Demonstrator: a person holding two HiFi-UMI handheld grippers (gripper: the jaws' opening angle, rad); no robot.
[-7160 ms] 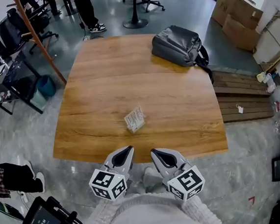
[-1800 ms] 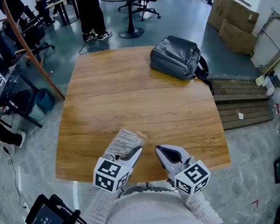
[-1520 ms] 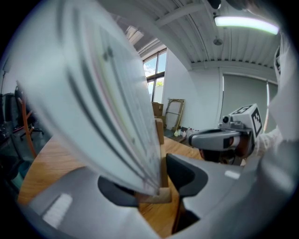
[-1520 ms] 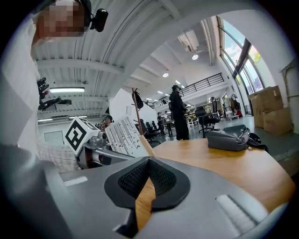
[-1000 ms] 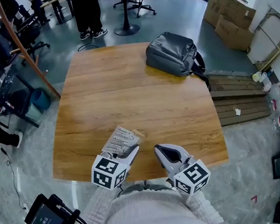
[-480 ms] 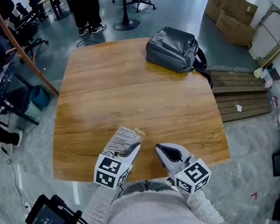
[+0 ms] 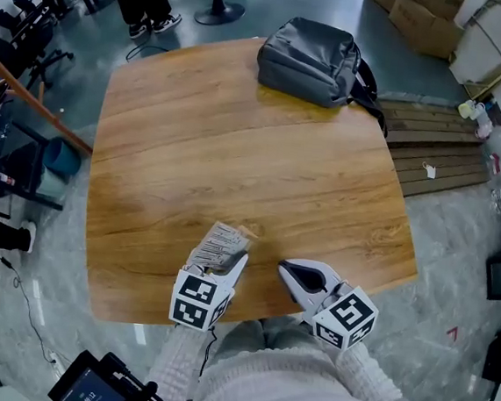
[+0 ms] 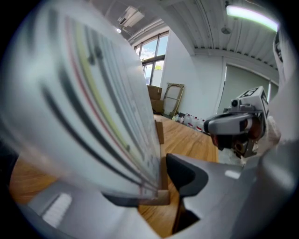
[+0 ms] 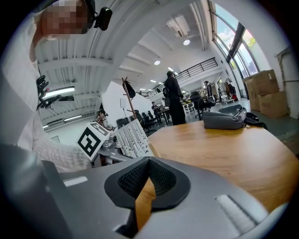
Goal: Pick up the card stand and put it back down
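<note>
Left gripper was clamped on the card stand at its base, holding it tilted over the wooden table near its front edge. Right gripper sat closed and empty just beside. Grey backpack lay at the far edge.
</note>
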